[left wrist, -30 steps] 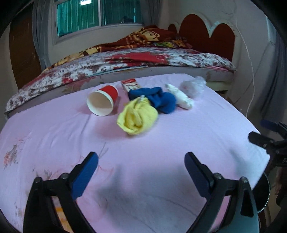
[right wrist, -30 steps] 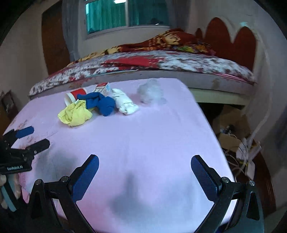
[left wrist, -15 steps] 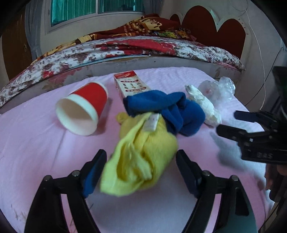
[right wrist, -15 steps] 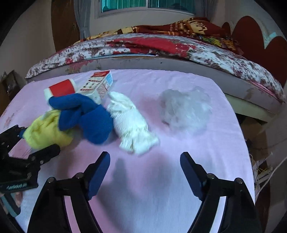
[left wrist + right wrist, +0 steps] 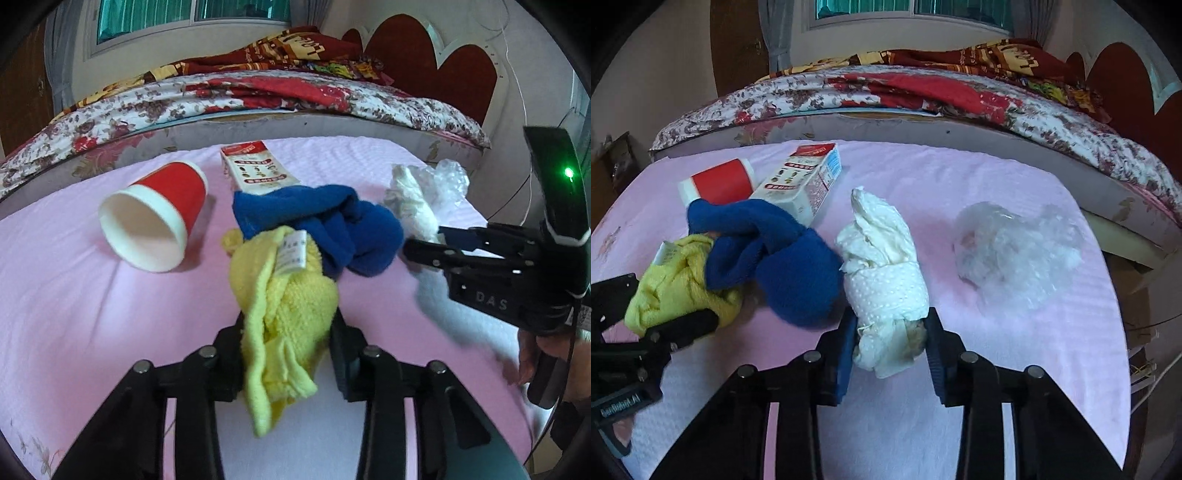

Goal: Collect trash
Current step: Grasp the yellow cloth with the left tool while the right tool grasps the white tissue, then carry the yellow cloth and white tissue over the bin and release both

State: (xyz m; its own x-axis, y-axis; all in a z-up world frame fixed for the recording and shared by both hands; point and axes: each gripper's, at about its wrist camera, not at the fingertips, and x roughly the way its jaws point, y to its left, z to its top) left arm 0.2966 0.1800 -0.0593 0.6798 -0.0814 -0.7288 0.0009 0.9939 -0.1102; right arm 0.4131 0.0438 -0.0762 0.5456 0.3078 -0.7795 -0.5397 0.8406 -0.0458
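Note:
On the pink sheet (image 5: pixel 74 314) lie a yellow cloth (image 5: pixel 284 295), a blue cloth (image 5: pixel 332 229), a tipped red paper cup (image 5: pixel 155 214), a small carton (image 5: pixel 255 170), a white paper wad (image 5: pixel 882 266) and a crumpled clear plastic bag (image 5: pixel 1015 251). My left gripper (image 5: pixel 288 332) is closing, and its pads press the near end of the yellow cloth from both sides. My right gripper (image 5: pixel 888 325) is closing too, with the near end of the paper wad squeezed between its blue pads. The blue cloth rests against the yellow cloth and the carton.
Behind the pink sheet runs a bed with a floral blanket (image 5: pixel 258 99) and a dark red headboard (image 5: pixel 424 62). The sheet's right edge (image 5: pixel 1115 295) drops off toward floor clutter and cables. A hand (image 5: pixel 532 358) holds the right gripper's handle.
Both grippers moved forward from the near edge to the pile and narrowed from wide open. The left one now clasps the yellow cloth, the right one the white paper wad.

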